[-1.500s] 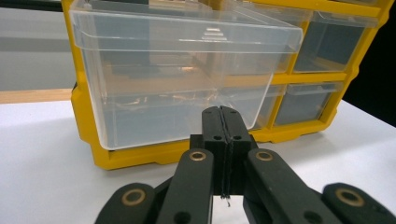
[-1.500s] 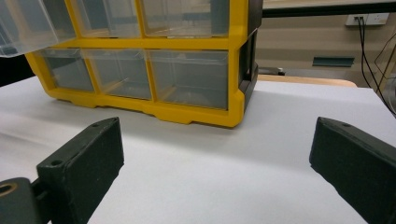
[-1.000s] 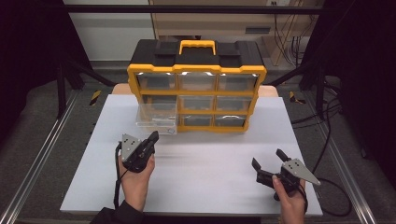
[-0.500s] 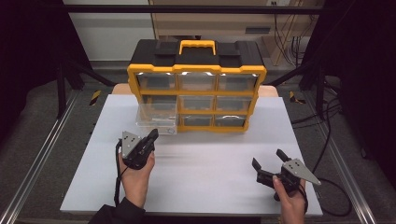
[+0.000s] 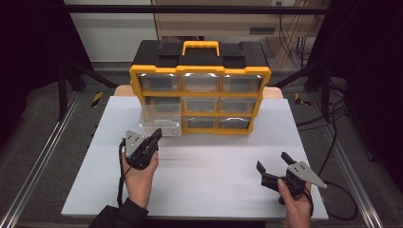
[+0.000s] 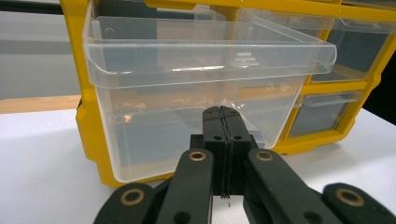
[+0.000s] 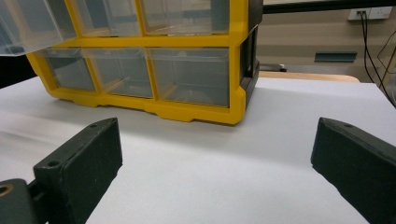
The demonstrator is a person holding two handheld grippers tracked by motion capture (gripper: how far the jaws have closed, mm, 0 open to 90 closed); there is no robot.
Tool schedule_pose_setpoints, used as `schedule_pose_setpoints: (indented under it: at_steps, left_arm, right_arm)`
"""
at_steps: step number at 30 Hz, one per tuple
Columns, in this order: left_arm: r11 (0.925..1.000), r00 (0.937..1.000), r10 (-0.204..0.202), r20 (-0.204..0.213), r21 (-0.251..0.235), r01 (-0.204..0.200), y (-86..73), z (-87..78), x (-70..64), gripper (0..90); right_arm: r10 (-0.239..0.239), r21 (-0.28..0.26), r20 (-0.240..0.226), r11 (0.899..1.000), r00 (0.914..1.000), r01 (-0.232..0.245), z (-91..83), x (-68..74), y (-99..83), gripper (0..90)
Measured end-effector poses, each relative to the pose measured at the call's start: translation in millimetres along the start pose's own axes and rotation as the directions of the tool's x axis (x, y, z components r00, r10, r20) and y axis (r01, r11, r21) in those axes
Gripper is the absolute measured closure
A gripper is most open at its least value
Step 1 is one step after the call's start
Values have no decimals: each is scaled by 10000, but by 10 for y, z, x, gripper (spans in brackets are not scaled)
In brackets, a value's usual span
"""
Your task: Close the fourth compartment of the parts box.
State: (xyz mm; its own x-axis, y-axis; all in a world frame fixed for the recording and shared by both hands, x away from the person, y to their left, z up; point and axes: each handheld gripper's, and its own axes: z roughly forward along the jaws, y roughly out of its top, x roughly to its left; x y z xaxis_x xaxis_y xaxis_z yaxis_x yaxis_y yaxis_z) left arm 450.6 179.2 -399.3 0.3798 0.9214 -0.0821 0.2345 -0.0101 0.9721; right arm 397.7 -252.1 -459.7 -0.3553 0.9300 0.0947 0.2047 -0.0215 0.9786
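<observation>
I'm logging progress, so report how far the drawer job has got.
Done: the clear drawer at the organizer's lower left stands pulled partway out. In hand: the left gripper, jaws shut, points at the drawer's front from close range, gripping nothing. The right gripper sits open, apart. Left: whatever comes next for that drawer, which looks empty.

Our left claw has its jaws pressed together, pointing at the clear drawer pulled out of the yellow organizer just ahead; the white counter lies beneath.
</observation>
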Motion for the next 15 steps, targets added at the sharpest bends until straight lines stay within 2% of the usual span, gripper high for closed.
schedule_pose_setpoints:
  at_steps: [15]
  left_arm:
    - [10000, 10000, -32, -35, 30, 33, 28, 41, -5, 900]
  right_arm:
    - [53, -35, -53, 10000, 10000, -53, -1, 5, -1, 21]
